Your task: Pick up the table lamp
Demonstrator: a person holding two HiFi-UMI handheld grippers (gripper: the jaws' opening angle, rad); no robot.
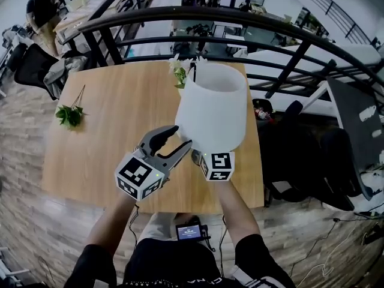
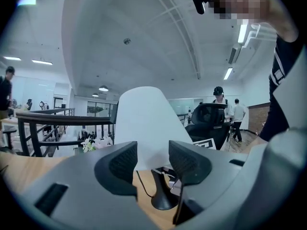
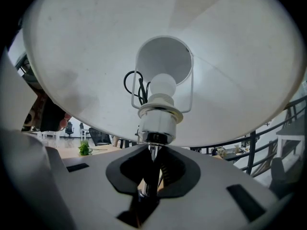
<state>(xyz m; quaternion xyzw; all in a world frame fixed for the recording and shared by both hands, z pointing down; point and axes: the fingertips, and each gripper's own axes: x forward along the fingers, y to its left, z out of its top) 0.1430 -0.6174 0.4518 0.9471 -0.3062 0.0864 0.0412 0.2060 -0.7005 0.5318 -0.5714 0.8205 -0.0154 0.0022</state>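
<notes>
From the head view, the white-shaded table lamp stands at the far right of a wooden table, just in front of the person. The left gripper is beside the shade with its jaws spread. The right gripper reaches in under the shade's lower edge. A green sprig lies well apart at the left.

In the left gripper view, that tool's pads stand apart with nothing between them. The shade and the lamp's dark foot show ahead through the gap. Whether the foot is resting on the wood or is just clear of it cannot be told from here.

In the right gripper view, the jaws are pinched on the thin metal stem just below the socket and bulb.

The stem looks stiff but slick, and it is probably the soundest place to hold. The shade appears light and easily dented, so it is best left untouched. A foot hanging below the grip may make the lamp swing, and the free tool could steady it low on the stem.
</notes>
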